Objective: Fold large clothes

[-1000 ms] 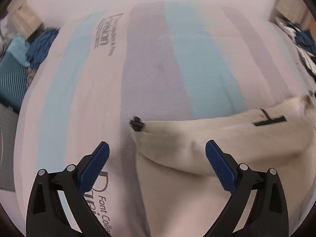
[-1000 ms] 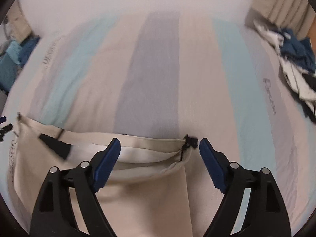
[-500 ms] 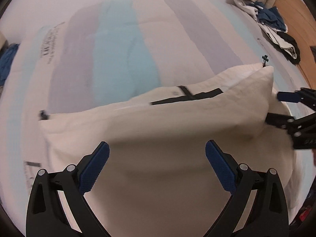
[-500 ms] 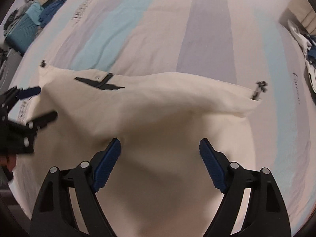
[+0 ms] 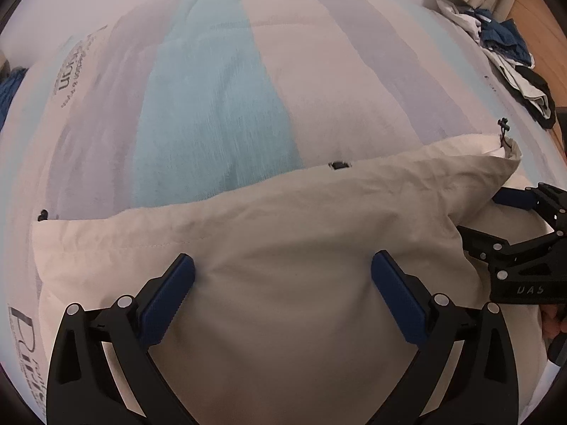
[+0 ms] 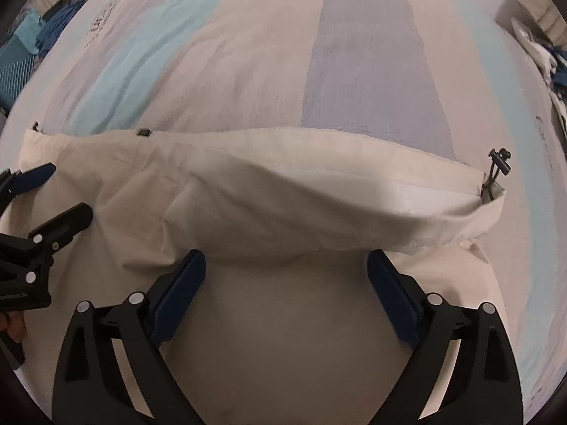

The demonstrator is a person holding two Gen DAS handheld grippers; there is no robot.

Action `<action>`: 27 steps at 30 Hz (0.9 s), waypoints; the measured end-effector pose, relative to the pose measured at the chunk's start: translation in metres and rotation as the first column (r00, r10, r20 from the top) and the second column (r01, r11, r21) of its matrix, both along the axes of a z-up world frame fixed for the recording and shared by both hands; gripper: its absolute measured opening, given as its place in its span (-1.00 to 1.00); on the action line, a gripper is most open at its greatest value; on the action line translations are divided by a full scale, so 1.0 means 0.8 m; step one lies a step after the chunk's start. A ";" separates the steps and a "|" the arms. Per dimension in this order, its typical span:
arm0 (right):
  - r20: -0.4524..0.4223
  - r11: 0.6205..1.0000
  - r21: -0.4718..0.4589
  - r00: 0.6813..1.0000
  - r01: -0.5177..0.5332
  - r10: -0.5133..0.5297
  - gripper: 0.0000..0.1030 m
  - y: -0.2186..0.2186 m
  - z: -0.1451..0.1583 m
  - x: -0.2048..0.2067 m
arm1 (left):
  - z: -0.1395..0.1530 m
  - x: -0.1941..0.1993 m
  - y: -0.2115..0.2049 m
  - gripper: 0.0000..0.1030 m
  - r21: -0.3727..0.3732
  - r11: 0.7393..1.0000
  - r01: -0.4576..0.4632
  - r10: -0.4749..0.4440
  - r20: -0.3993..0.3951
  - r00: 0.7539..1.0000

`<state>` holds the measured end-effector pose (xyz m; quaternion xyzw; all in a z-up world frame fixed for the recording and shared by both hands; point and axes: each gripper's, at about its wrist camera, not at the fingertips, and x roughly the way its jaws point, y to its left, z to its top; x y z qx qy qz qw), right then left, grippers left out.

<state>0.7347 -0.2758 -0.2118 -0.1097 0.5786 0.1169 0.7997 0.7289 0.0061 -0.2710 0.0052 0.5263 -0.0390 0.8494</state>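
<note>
A large cream garment (image 5: 283, 219) lies spread on the striped bed cover (image 5: 219, 106), its far hem folded over with a black drawstring toggle (image 5: 503, 127) at the right corner. My left gripper (image 5: 281, 262) hovers open just above the cloth, nothing between its pads. In the right wrist view the garment (image 6: 283, 184) shows a loose pouched fold and the toggle (image 6: 499, 161). My right gripper (image 6: 287, 258) has its jaws opening wide over the cloth, its pads pressing on nothing. Each gripper shows in the other's view: right gripper (image 5: 492, 214), left gripper (image 6: 53, 194).
The bed cover (image 6: 372, 71) has blue, grey and beige stripes with printed lettering. A pile of white, blue and black clothes (image 5: 510, 46) sits at the far right edge. Blue and teal items (image 6: 35, 35) lie off the bed at far left.
Both grippers have sunk toward the garment and drawn closer over its middle. The far hem has settled flatter on the bed, and the black strap on it no longer shows.
</note>
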 end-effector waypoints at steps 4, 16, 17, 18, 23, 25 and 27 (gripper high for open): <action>0.013 0.999 0.018 0.999 0.029 -0.029 0.74 -0.004 0.011 0.002 | 0.009 0.000 -0.002 0.90 0.014 1.000 -0.007 0.007 -0.011 1.000; 0.048 0.993 0.115 0.998 0.023 -0.028 0.71 -0.011 0.093 -0.092 | 0.074 -0.110 -0.002 0.88 -0.040 0.997 -0.063 0.065 0.037 0.997; 0.044 0.993 0.114 0.999 0.024 -0.029 0.71 -0.008 0.095 -0.103 | 0.072 -0.113 -0.002 0.88 -0.047 0.997 -0.068 0.069 0.032 0.997; 0.041 0.994 0.111 0.999 0.024 -0.028 0.71 -0.008 0.094 -0.111 | 0.069 -0.118 -0.001 0.88 -0.050 0.996 -0.080 0.081 0.022 0.996; 0.006 0.996 0.078 0.999 0.035 -0.035 0.73 -0.016 0.063 -0.141 | 0.036 -0.129 -0.001 0.88 -0.038 0.995 -0.096 0.094 -0.033 0.995; 0.024 0.999 0.050 1.000 0.012 -0.013 0.78 -0.013 0.050 -0.149 | 0.025 -0.134 -0.004 0.88 -0.016 0.997 -0.077 0.076 -0.037 0.996; 0.050 1.000 0.020 0.999 -0.010 0.009 0.86 -0.008 0.039 -0.154 | 0.016 -0.136 -0.009 0.88 0.013 0.998 -0.055 0.055 -0.032 0.998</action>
